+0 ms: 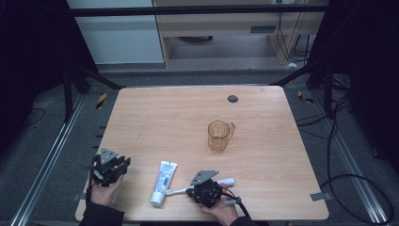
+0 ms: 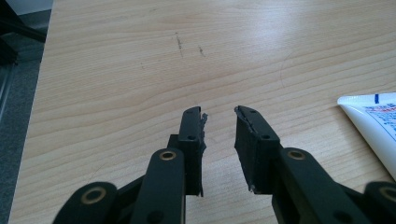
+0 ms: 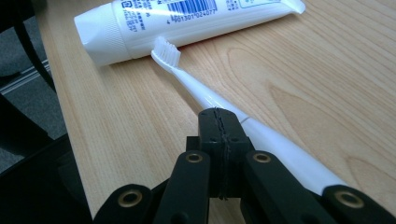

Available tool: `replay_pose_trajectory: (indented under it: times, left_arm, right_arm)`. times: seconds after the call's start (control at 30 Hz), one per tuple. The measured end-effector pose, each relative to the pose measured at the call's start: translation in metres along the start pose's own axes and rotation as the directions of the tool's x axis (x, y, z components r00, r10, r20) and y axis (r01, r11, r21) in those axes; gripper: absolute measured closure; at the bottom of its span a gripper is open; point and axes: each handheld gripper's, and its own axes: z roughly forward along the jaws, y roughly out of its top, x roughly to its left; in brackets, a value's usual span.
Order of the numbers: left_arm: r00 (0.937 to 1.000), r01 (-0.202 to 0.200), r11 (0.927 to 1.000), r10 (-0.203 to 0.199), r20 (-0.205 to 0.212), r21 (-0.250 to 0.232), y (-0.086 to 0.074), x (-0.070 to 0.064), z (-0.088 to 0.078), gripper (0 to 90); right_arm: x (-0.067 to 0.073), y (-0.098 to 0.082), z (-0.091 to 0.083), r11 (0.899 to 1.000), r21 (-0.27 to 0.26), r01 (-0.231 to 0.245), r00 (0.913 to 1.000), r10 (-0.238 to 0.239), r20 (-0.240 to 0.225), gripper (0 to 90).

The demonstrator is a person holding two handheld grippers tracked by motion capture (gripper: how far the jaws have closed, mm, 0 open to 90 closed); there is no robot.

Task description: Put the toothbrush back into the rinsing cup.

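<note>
A white toothbrush (image 1: 221,182) lies near the table's front edge, its bristles by the cap end of a white toothpaste tube (image 1: 163,182). My right gripper (image 1: 195,192) sits right over the brush, its jaws shut together. In the right gripper view the toothbrush (image 3: 196,86) runs under and beside the closed right gripper (image 3: 219,114), not between the pads, toward the toothpaste tube (image 3: 187,18). My left gripper (image 1: 123,164) rests at the front left corner. The left gripper (image 2: 219,112) has its jaws apart over bare wood, and the tube's flat end (image 2: 373,126) lies to its right.
An amber glass mug (image 1: 219,135) stands upright right of the table's middle, handle to the right. A small dark round spot (image 1: 232,99) marks the far side of the wooden table (image 1: 155,117). Metal rails, cables and floor surround the table.
</note>
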Motion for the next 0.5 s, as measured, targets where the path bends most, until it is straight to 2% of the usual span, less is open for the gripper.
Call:
replay_pose_trajectory:
  times: [0.5]
  left_arm:
    - [1.0000, 0.000, 1.0000, 0.000, 0.000, -0.001, 0.0000, -0.0001, 0.0000, 71.1]
  right_arm:
    - [-0.0080, -0.0011, -0.0020, 1.000, 0.000, -0.024, 0.9991, 0.024, 0.035, 90.0]
